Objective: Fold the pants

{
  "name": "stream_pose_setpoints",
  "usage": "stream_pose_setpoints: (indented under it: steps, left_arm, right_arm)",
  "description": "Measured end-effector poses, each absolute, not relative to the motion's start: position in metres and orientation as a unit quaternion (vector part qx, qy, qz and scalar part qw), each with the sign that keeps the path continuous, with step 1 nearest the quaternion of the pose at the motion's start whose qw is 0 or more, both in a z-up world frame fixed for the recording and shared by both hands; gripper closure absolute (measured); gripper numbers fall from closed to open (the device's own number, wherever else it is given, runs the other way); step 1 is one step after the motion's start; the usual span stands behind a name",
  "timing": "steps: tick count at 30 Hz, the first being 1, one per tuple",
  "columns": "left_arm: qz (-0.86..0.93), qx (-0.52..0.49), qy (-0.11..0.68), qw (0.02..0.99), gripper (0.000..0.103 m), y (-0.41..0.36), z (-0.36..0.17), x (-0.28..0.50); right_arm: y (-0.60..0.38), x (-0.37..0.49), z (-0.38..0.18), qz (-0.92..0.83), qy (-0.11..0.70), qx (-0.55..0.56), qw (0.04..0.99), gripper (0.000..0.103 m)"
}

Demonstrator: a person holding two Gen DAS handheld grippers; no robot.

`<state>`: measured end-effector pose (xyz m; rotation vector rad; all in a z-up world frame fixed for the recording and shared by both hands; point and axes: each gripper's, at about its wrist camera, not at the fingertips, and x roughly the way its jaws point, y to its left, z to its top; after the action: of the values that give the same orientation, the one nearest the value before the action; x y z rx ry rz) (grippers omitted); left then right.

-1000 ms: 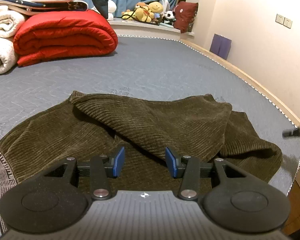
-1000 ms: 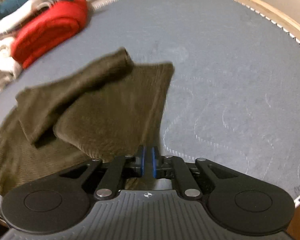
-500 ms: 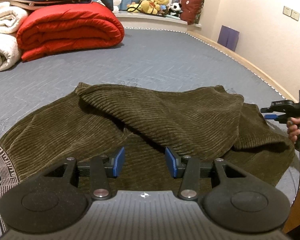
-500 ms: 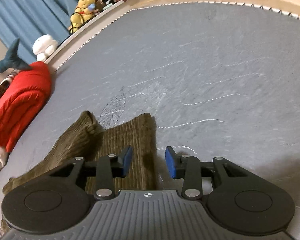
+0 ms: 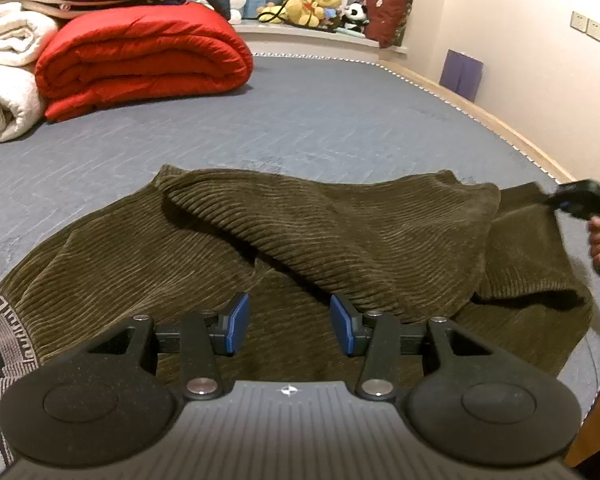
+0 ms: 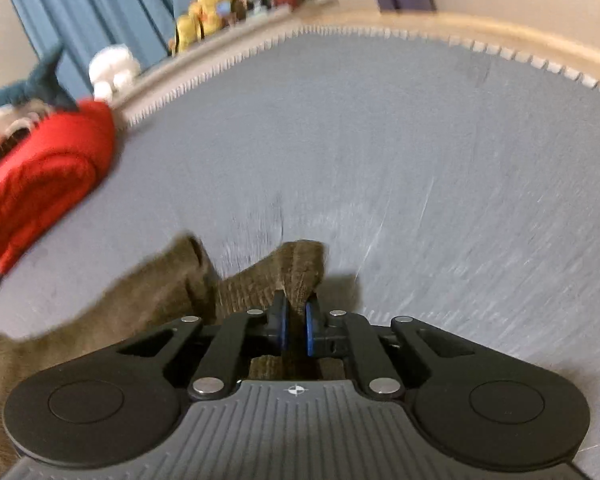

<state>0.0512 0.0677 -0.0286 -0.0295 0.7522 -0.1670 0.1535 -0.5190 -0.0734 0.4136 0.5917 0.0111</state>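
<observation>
Olive-brown corduroy pants (image 5: 340, 236) lie crumpled on the grey bed, with one leg folded over the other and the striped waistband (image 5: 4, 332) at the left. My left gripper (image 5: 288, 326) is open and empty, hovering over the pants near the crotch. My right gripper (image 6: 296, 326) is shut on a leg's hem end (image 6: 302, 276) and lifts it a little. In the left wrist view the right gripper (image 5: 556, 200) shows at the far right, at the hem of the lower leg.
A folded red duvet (image 5: 140, 56) and white blankets (image 5: 4, 76) are stacked at the far left. Stuffed toys (image 5: 312, 8) sit on the sill behind. The bed's wooden edge (image 5: 512, 136) curves along the right. A purple box (image 5: 460, 74) stands by the wall.
My right gripper was open over the leg end half a second ago and has now shut on the hem. The left gripper stayed open and moved a little closer to the pants.
</observation>
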Motion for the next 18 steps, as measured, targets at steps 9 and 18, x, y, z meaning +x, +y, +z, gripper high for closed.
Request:
stream_pose_setpoints:
  steps: [9,18]
  left_arm:
    - [-0.104,-0.010,0.357,0.928,0.053,0.053,-0.024,0.048]
    - [-0.109,-0.002,0.364,0.925,0.053,0.045,-0.029,0.048]
  right_arm:
    - [-0.644,0.034,-0.078,-0.325,0.278,0.303,0.852,0.095]
    - [-0.656,0.008,-0.069,-0.356,0.226,0.300,0.855,0.081]
